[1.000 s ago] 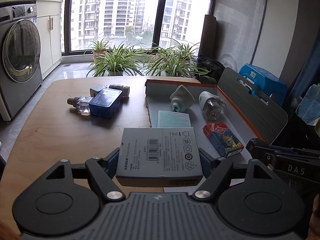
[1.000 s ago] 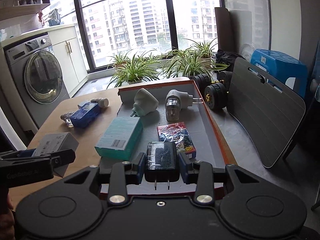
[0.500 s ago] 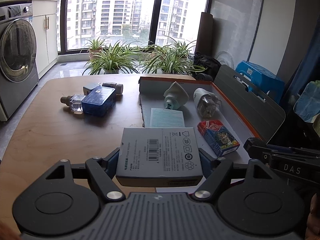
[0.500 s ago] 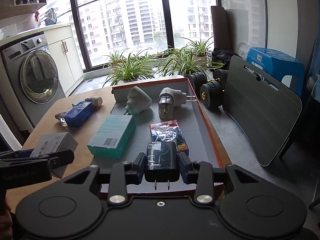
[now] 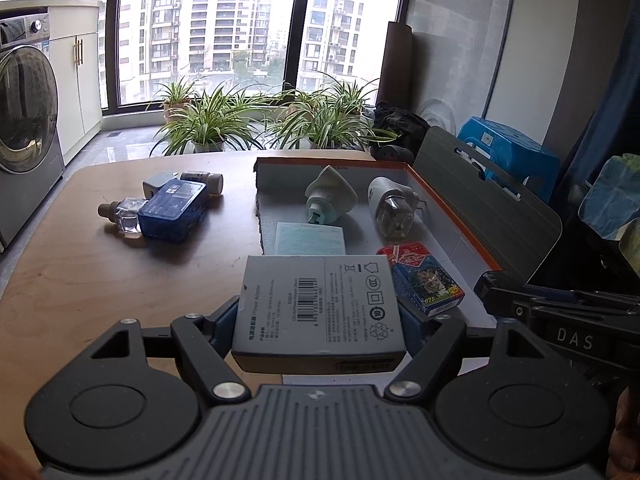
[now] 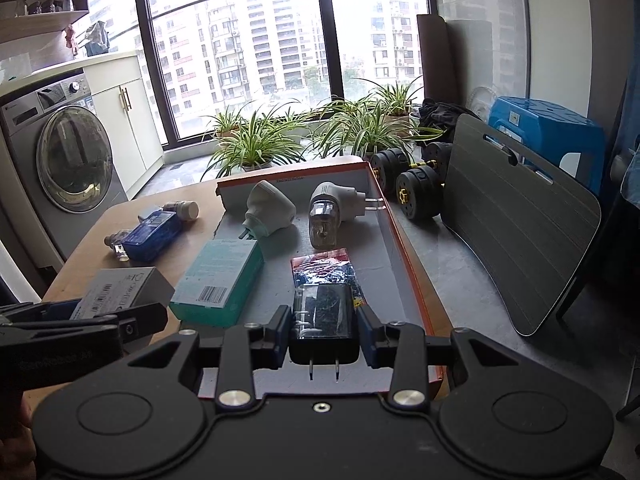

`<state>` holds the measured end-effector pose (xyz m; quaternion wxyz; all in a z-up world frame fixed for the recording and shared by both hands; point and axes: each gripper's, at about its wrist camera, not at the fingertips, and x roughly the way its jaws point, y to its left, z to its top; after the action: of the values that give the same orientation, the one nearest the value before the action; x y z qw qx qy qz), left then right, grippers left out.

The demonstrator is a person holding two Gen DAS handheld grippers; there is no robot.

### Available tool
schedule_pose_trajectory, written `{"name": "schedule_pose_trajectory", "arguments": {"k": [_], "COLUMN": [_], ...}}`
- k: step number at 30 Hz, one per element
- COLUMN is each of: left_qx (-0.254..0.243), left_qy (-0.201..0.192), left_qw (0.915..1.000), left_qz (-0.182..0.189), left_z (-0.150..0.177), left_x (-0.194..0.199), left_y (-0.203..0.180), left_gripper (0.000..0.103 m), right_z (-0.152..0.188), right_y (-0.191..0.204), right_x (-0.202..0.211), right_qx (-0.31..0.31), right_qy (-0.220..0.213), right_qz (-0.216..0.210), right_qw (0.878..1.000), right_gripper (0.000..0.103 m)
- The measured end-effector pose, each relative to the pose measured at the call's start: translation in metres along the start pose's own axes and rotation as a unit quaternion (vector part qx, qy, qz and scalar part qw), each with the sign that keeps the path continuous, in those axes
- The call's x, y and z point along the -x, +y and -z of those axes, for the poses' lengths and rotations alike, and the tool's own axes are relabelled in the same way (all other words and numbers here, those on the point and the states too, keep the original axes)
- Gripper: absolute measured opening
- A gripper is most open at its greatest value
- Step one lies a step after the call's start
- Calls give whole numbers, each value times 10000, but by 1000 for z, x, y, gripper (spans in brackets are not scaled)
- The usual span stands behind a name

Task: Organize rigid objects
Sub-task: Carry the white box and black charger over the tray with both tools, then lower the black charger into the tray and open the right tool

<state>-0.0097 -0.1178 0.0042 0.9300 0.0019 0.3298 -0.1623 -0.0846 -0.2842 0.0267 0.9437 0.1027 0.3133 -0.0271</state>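
Two hand-held claws hover at the near edge of a round wooden table [image 5: 100, 272], each carrying one item bound for the shallow orange-rimmed cardboard tray [image 5: 452, 204] that fills the centre and right of both views.

The left claw [image 5: 320, 320] pinches a flat grey power-adapter box [image 5: 320, 304] by its two long sides, label up, its long axis running away from the camera toward the tray's near left corner. The tray lies straight ahead and slightly right of this claw.

The right claw [image 6: 324, 328] is pressed together on a glossy black wall charger [image 6: 324, 320], prongs pointing back at the camera. Directly beyond its tips, in the lower centre of the right wrist view, sits the tray floor, so this hand appears the nearer of the two to open space inside.

Already in the tray: a teal rectangular carton [image 6: 218, 280] on the left, a white cone-shaped plug-in [image 6: 268, 208] and a white plug-in with a clear bottle [image 6: 326, 216] at the far end, and a red-and-blue pack of playing cards [image 5: 424, 284] just ahead of the charger.

Outside it, at upper left, a blue plastic case [image 5: 174, 208], a small clear glass bottle [image 5: 124, 216] and a grey capped bottle [image 5: 202, 180] remain clustered on the table.
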Motion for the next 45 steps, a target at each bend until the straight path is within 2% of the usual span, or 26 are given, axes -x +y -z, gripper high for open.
{"name": "schedule_pose_trajectory", "arguments": {"k": [45], "left_qx": [120], "left_qy": [98], "left_qw": [9998], "left_qz": [-104], "left_z": [-4], "left_x": [-10], "left_y": [10], "left_gripper": [80], "right_z": [-3], "right_y": [15], "right_x": [-20], "right_qx": [124], "right_qy": [126], "right_qz": [-183], "right_qw": [9997], "right_gripper": [44]}}
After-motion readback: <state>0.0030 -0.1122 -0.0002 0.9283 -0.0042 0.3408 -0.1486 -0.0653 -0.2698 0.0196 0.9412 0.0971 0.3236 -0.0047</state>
